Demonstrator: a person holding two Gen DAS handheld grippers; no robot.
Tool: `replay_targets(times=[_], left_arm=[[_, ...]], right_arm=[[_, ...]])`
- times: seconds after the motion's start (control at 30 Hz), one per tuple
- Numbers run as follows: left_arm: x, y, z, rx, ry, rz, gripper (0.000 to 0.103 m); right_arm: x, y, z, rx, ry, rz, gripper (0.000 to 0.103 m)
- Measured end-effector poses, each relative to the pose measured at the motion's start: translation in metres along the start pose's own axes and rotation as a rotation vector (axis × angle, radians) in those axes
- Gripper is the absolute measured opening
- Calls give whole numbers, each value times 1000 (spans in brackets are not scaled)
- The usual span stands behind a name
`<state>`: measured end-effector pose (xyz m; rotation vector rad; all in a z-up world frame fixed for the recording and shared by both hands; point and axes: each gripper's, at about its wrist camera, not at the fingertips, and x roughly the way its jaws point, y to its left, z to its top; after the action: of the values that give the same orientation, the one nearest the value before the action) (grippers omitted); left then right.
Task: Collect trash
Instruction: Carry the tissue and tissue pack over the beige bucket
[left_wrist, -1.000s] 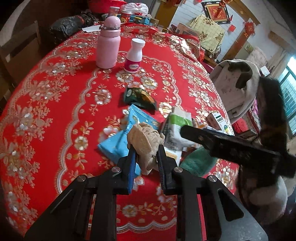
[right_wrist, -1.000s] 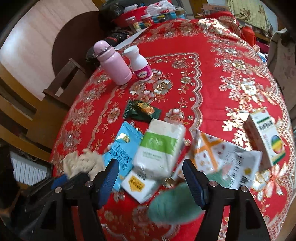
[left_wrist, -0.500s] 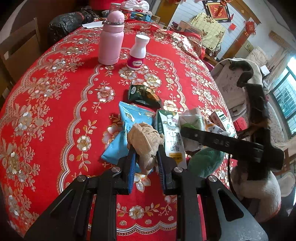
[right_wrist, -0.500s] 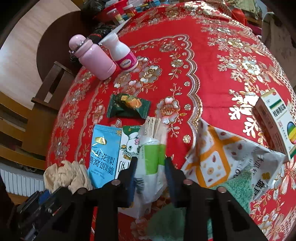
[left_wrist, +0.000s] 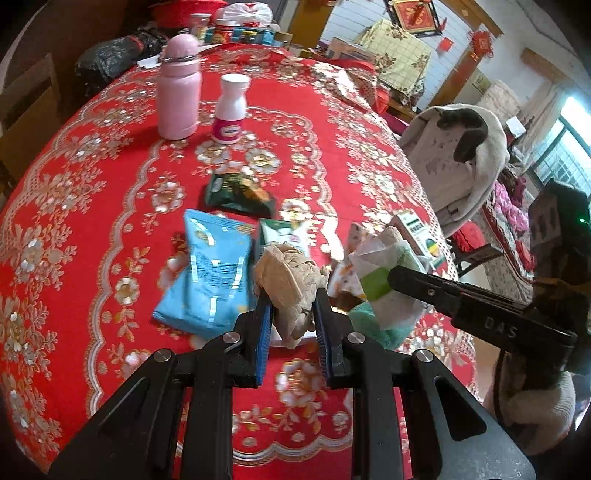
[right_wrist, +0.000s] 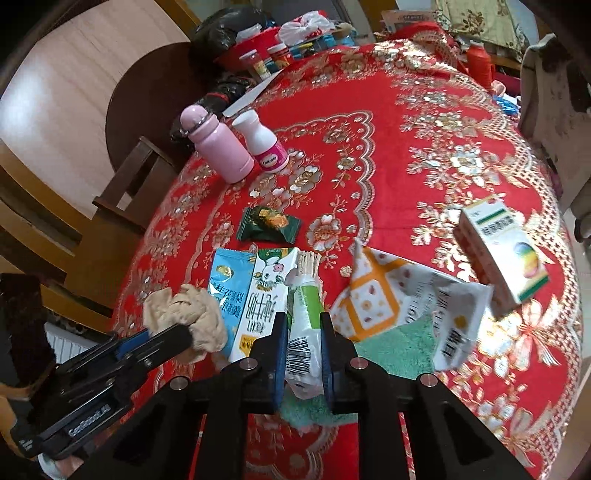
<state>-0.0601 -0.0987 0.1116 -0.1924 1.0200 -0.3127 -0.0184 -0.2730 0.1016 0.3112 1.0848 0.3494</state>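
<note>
My left gripper (left_wrist: 291, 306) is shut on a crumpled beige paper wad (left_wrist: 290, 280), held just above the red tablecloth (left_wrist: 110, 221). In the right wrist view that wad (right_wrist: 192, 314) shows at the lower left. My right gripper (right_wrist: 303, 332) is shut on a white and green plastic packet (right_wrist: 304, 325) with thin sticks in its far end; the packet (left_wrist: 384, 273) hangs off the cloth. On the table lie a blue sachet (right_wrist: 229, 288), a flattened milk carton (right_wrist: 264, 299), a dark green wrapper (right_wrist: 267, 223) and an orange-patterned bag (right_wrist: 376, 295).
A pink flask (left_wrist: 179, 92) and a white pill bottle (left_wrist: 231, 109) stand farther back. A small medicine box (right_wrist: 498, 251) lies at the right, and a green cloth (right_wrist: 399, 347) lies under the bag. A wooden chair (right_wrist: 129, 192) stands at the left edge, with clutter at the far end.
My right gripper closed on the white and green packet and lifted it, uncovering the milk carton beneath. The left gripper kept hold of the wad and shifted a little.
</note>
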Motion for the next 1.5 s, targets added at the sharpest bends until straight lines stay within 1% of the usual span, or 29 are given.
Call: replay_targets(times=[0.23,0.47,1.0,1.5], left_arm=[[0,-38,-2,61,-1,-19,19],[-1,-77,-2,127,-13,-45,19],[22,-176,-17,283,36,-146,19],[46,-258,-43,413,101,-228,19]], right_arm=[[-39,-12,-9,18,-48,20,15],[-74,-32,-19,40,-96,1,15],[-140,-114,-67,181,-146,-114,15],[-185,-182,-112,327,-179,-209,15]])
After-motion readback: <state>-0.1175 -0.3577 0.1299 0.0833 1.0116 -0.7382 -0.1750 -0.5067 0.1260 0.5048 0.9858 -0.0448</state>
